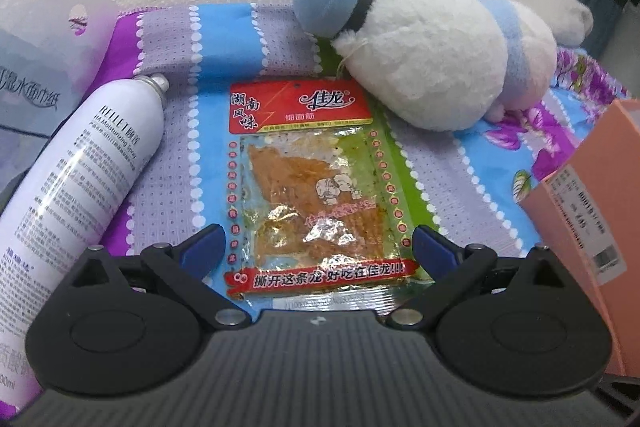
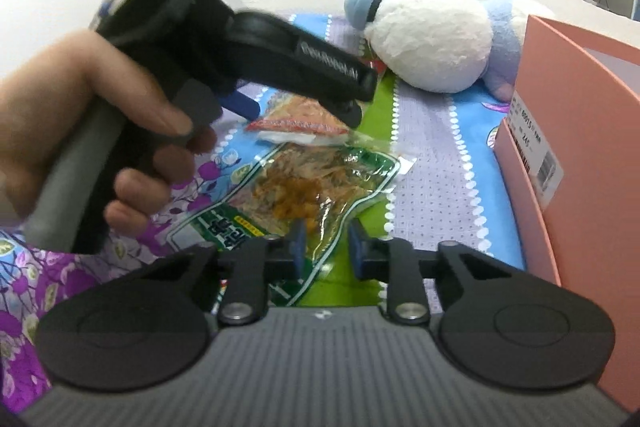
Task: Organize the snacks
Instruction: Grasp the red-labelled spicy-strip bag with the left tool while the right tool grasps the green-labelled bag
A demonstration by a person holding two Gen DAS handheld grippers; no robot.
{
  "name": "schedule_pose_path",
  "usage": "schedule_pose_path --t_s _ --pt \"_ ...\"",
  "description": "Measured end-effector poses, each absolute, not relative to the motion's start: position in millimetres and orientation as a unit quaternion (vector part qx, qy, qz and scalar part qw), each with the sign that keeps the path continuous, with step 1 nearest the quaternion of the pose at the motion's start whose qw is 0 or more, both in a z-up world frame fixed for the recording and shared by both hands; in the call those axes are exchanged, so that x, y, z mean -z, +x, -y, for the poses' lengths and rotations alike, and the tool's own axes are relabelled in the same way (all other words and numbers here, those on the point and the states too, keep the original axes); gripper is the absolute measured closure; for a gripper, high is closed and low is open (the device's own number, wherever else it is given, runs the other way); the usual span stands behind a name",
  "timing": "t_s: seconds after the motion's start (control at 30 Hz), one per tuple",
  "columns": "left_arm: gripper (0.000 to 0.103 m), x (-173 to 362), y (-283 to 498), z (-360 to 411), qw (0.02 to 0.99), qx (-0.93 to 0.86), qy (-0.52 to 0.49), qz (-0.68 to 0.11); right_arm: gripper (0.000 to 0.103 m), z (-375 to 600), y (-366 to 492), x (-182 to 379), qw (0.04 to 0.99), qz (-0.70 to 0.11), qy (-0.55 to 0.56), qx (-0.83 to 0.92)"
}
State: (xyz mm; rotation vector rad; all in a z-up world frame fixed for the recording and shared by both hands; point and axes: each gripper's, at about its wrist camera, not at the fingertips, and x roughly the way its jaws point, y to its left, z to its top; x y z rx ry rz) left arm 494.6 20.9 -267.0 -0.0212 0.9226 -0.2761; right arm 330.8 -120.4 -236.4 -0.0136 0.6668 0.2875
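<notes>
Two snack packs on the striped bedspread (image 1: 180,115), one gripper each, so it looks like a double pick-up. The red pack (image 1: 308,183) lies flat in the middle of the left wrist view, top edge just beside the plush toy (image 1: 420,47). The left gripper (image 1: 316,247) is spread wide with the pack's bottom end between its blue pads, nothing pinched yet, I'd guess it's lined up to grab that end.

In the right wrist view the green pack (image 2: 296,191) sits centre frame. The right gripper (image 2: 324,247) has its fingers drawn in close around the pack's lower corner; can't really tell if the pads actually bite the film.

The pink box (image 2: 580,155) stands open at the right edge, probably where the snacks go. The spray can (image 1: 84,163) at left isn't part of this.
</notes>
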Motion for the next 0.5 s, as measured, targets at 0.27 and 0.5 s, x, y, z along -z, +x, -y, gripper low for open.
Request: schedule_pose_path --t_s 0.27,0.5 --pt "0.025 264 490 -14 0.884 0.132 0.023 -0.447 0.097 124 328 230 0.935 -0.321 0.013 -0.152" --pt "0.04 255 474 -14 0.886 0.136 0.024 -0.443 0.098 129 319 223 0.934 -0.32 0.025 -0.156"
